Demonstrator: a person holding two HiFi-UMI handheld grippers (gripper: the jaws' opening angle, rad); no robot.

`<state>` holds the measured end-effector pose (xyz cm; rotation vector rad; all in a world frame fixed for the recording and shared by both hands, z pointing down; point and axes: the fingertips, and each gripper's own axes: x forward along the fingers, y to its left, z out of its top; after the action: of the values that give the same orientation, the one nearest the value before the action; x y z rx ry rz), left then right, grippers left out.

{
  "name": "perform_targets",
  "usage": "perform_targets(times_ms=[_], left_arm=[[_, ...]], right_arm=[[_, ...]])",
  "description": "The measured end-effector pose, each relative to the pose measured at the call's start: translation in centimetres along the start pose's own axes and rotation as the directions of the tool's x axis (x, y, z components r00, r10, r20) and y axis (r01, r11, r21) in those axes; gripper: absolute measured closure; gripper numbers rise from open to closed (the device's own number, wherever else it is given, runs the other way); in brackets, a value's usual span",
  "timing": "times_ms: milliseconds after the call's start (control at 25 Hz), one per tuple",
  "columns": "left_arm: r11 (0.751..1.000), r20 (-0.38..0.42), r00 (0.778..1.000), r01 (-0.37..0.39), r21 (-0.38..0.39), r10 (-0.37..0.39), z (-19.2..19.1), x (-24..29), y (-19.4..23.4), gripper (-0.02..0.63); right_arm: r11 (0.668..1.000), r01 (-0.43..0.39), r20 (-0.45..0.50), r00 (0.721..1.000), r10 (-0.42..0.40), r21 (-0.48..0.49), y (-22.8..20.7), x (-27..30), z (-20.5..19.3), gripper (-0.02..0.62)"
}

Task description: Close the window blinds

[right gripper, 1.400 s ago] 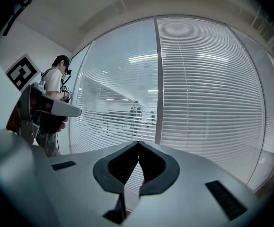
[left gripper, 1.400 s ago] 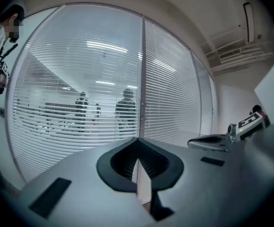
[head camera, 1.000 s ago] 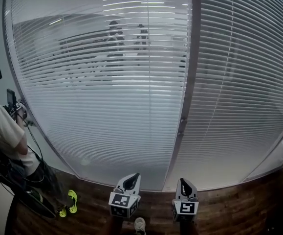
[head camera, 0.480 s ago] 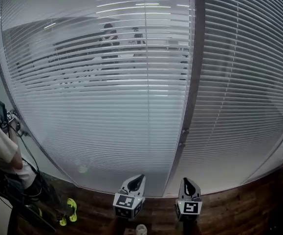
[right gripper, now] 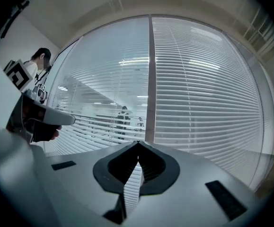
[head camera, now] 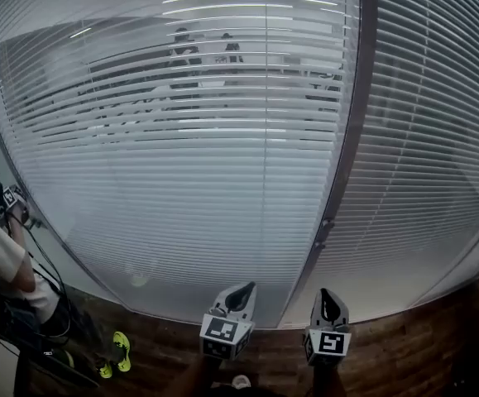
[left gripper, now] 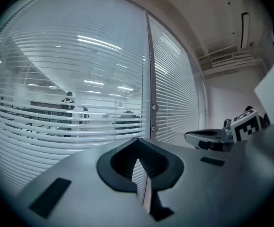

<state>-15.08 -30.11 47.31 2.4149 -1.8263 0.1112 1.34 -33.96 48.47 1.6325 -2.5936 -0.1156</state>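
Half the job looked done, maybe: blind at right [head camera: 438, 139] shut, blind at left [head camera: 165, 172] see-through, left gripper [head camera: 239, 291] and right gripper [head camera: 328, 298] both pressed together on nothing.

The window blinds [head camera: 181, 180] were thin, smooth slats in a pale satin finish, streaked with reflected ceiling light toward the top of the frame. The upright frame post [head camera: 346, 151] right of centre looked like matt dark metal. Along the bottom edge, the floor [head camera: 404, 358] was dark brown wood plank with a dull sheen. The left gripper [head camera: 241, 291] and right gripper [head camera: 328, 298] had smooth, matt grey plastic shells. The fingers [right gripper: 153, 167] were black, finely ribbed and rubbery-looking.
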Motion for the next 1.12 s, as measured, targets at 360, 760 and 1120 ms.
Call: perform_targets(times_ms=[360, 760, 1120], left_arm=[[0.999, 0.014, 0.999, 0.037, -0.018, -0.037, -1.9, 1.9, 0.9, 0.606], [0.999, 0.033, 0.999, 0.018, -0.042, -0.016, -0.3, 2.4, 0.9, 0.606], [0.993, 0.05, 0.993, -0.103, -0.063, 0.106, 1.5, 5.8, 4.1, 0.606]], right_arm=[[0.999, 0.039, 0.036, 0.999, -0.039, -0.013, 0.5, 2.2, 0.3, 0.591], [0.998, 0.053, 0.095, 0.994, -0.049, -0.041, -0.3, 3.0, 4.0, 0.591], [0.998, 0.027, 0.127, 0.992, -0.018, -0.064, -3.0, 7.7, 5.1, 0.591]])
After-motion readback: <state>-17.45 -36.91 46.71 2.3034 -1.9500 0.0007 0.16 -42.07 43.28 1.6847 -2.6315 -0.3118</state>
